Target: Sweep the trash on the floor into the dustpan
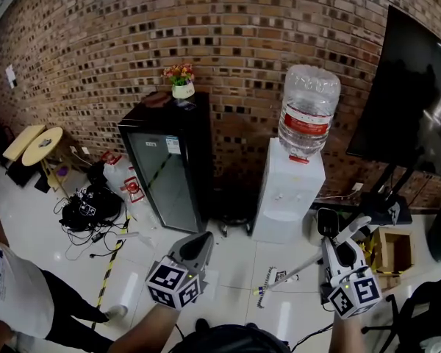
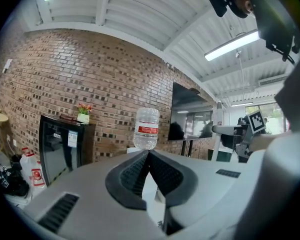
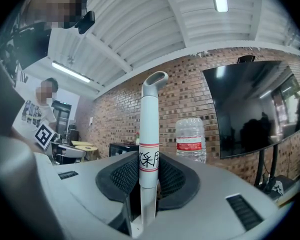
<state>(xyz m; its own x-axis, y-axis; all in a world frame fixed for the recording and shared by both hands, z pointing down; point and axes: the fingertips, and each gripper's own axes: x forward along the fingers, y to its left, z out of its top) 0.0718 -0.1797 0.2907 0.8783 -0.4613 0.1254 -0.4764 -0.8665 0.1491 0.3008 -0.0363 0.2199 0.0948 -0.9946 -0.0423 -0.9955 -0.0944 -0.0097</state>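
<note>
My right gripper (image 1: 343, 253) is shut on a white broom handle (image 3: 149, 149), which stands upright between its jaws, loop end on top. In the head view the handle (image 1: 301, 269) slants down-left to the broom's end (image 1: 262, 293) over the white tiled floor. A small scrap of trash (image 1: 280, 276) lies on the floor beside that end. My left gripper (image 1: 200, 247) hovers to the left, shut with nothing held, pointing toward the water dispenser (image 2: 147, 128). A dark object (image 1: 326, 222), perhaps the dustpan, stands behind the right gripper; I cannot tell what it is.
Along the brick wall stand a black glass-door fridge (image 1: 169, 164) with a flower pot (image 1: 181, 80) and a white water dispenser (image 1: 288, 193). Cables and bags (image 1: 92, 208) lie at left. A TV on a stand (image 1: 415, 94) and a cardboard box (image 1: 395, 250) are at right. A person (image 1: 15, 285) stands at lower left.
</note>
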